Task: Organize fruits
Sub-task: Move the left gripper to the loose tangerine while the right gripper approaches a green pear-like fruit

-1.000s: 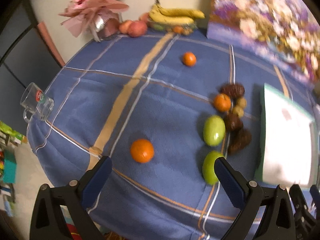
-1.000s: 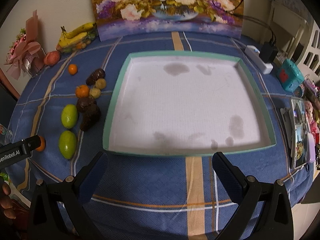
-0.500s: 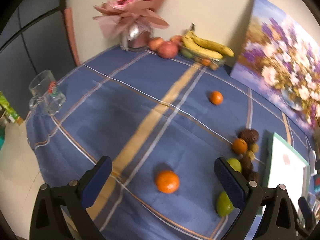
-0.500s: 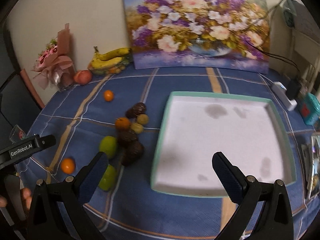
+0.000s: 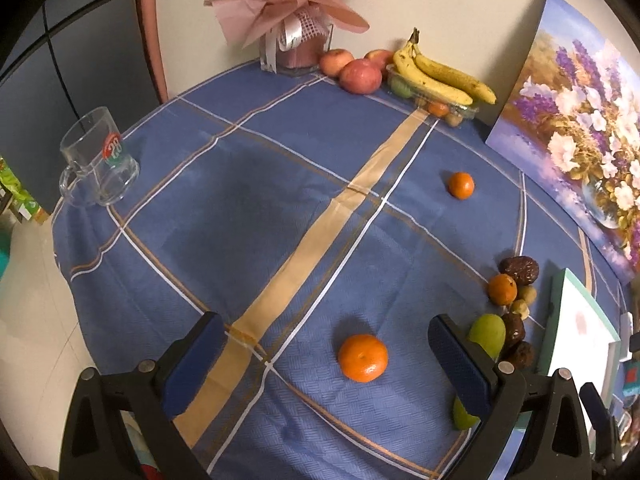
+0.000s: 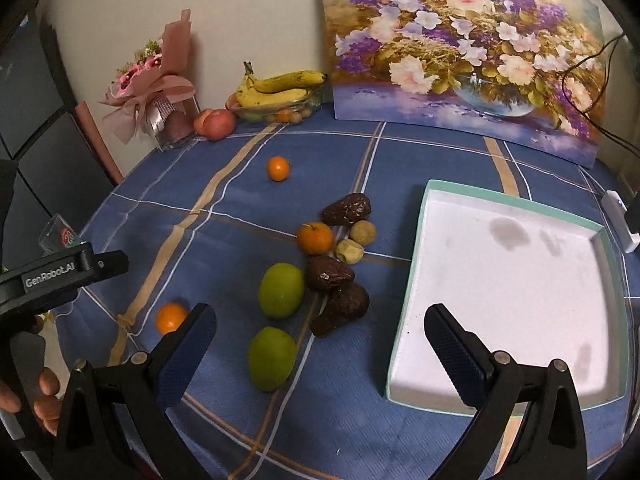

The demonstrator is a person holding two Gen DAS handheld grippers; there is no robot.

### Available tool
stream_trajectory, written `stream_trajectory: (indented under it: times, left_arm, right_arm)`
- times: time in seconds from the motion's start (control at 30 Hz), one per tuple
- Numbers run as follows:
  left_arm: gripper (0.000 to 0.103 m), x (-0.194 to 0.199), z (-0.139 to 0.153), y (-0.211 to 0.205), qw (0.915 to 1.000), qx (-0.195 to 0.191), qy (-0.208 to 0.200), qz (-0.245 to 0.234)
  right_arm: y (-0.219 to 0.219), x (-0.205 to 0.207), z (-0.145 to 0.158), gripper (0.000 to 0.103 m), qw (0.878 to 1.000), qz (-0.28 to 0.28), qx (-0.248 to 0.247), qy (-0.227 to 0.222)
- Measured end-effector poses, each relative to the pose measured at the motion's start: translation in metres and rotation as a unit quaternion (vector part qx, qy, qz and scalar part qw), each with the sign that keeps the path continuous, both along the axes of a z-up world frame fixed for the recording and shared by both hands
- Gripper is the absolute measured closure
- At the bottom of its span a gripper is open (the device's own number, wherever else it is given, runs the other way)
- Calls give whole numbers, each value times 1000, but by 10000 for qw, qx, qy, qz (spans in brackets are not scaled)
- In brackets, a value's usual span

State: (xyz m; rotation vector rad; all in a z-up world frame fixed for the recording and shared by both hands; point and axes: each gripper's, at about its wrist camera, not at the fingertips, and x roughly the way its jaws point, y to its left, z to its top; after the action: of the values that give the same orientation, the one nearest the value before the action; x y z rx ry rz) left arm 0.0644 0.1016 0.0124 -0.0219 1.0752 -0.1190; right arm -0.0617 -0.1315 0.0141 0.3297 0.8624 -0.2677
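Loose fruit lies on a blue checked tablecloth. An orange [image 5: 363,357] sits just ahead of my open left gripper [image 5: 326,342], between its fingers' line and apart from them. A second orange [image 5: 461,185] lies farther back. My open right gripper [image 6: 320,330] hovers over two green fruits [image 6: 281,289] [image 6: 271,357], several dark brown fruits [image 6: 339,307], an orange [image 6: 315,238] and two small tan fruits [image 6: 363,233]. The white tray with a teal rim [image 6: 412,276] stands at the right, holding nothing. The left gripper's body [image 6: 60,272] shows at the left of the right wrist view.
A glass mug [image 5: 98,164] stands near the table's left edge. At the back wall are a pink bouquet [image 5: 288,20], apples [image 5: 360,76], bananas on a fruit container [image 5: 440,80] and a flower painting [image 6: 464,48]. A white power strip [image 6: 622,220] lies right of the tray.
Both grippers have tilted up and pulled back, so more of the wall and back of the table shows. The right view has swung left from the tray to the fruit pile. Nothing was grasped.
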Motion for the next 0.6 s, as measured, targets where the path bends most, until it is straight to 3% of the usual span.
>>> stream_trajectory:
  times: [0.2, 0.4, 0.47, 0.6]
  left_arm:
    - [12, 8, -16, -3, 9993, -79, 378, 8]
    - [18, 14, -33, -8, 9966, -226, 794, -63]
    - [20, 15, -39, -11, 9953, -249, 928, -99]
    - [22, 17, -52, -20, 9924, -253, 1189, -205]
  right_arm:
    - [6, 7, -2, 1, 9998, 188, 30, -80]
    - [12, 16, -14, 22, 9993, 323, 152, 146]
    - [14, 19, -20, 35, 9988, 368, 192, 277]
    - [19, 25, -36, 36, 9966, 500, 322, 563]
